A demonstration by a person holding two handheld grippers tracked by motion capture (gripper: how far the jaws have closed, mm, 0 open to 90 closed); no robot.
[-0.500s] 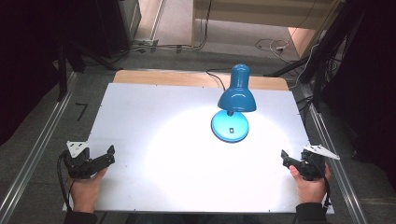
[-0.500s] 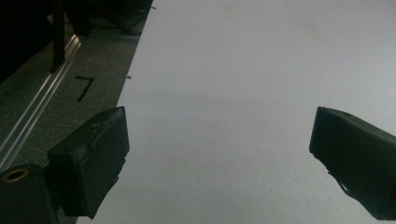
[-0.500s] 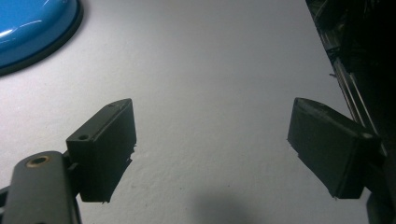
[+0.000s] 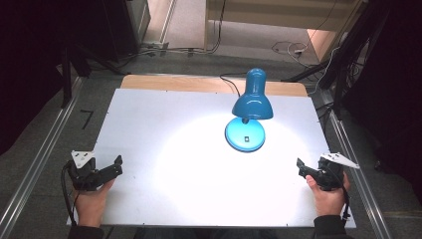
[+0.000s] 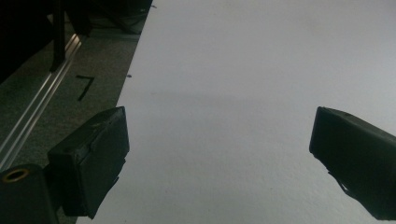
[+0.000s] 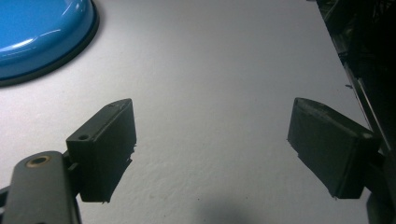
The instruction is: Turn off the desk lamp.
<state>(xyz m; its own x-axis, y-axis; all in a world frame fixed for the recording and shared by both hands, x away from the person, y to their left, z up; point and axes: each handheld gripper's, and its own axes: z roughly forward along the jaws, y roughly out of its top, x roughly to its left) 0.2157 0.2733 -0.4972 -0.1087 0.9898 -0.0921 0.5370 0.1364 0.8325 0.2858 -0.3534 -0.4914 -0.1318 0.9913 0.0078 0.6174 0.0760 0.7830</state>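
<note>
Your left gripper (image 4: 110,169) sits at the near left corner of the table, its 2 blocky black jaws spread wide with nothing between them. In the left gripper view (image 5: 219,154) those jaws look like matte, chamfered slabs, and a brass-coloured ring shows on the housing at the lower left. Your left hand (image 4: 92,201) wraps the body from below, a grey 3-cornered plate (image 4: 82,158) rides on top, and a black cable (image 4: 64,191) loops down beside your wrist.

Your right gripper (image 4: 304,168) rests at the near right edge, jaws also wide apart and empty. In the right gripper view (image 6: 212,144) they hang just over the finely grained, pale table surface. Your right hand (image 4: 328,196) grips it from behind.

The table (image 4: 164,124) is a flat white sheet with a strip of bare wood along its far edge. On its far right half stands a glossy blue desk lamp (image 4: 251,99): a rounded bell shade tilted down over a round, disc-shaped base (image 4: 245,135), casting a bright oval pool of light across the middle. The base's smooth enamelled rim (image 6: 42,32) shows in the right gripper view, well apart from the jaws.

Grey carpet floor (image 4: 45,134) and metal rails (image 4: 37,164) flank the table.
</note>
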